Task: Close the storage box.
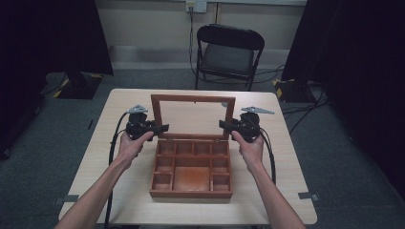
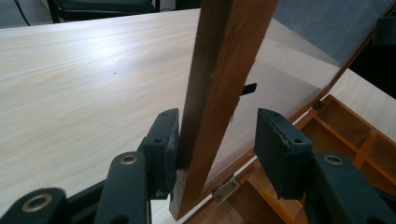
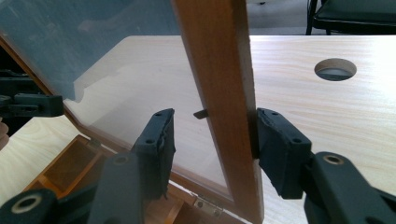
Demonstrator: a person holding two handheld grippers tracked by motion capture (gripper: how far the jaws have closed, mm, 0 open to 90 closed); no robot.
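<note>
- The reddish-brown wooden compartment box is sitting mid-desk, its glass-paned wooden lid standing upright.
- The left hand-held gripper is straddling the lid's side rail, jaws parted, one pad touching.
- The right hand-held gripper is doing likewise on the opposite rail.
- Risk: uneven pushing could be twisting the brass hinges, or the lid could slam and crack its pane.
- No readable writing anywhere.

floor: grey carpet | chair: black, folding | wall: pale | curtains: black
</note>
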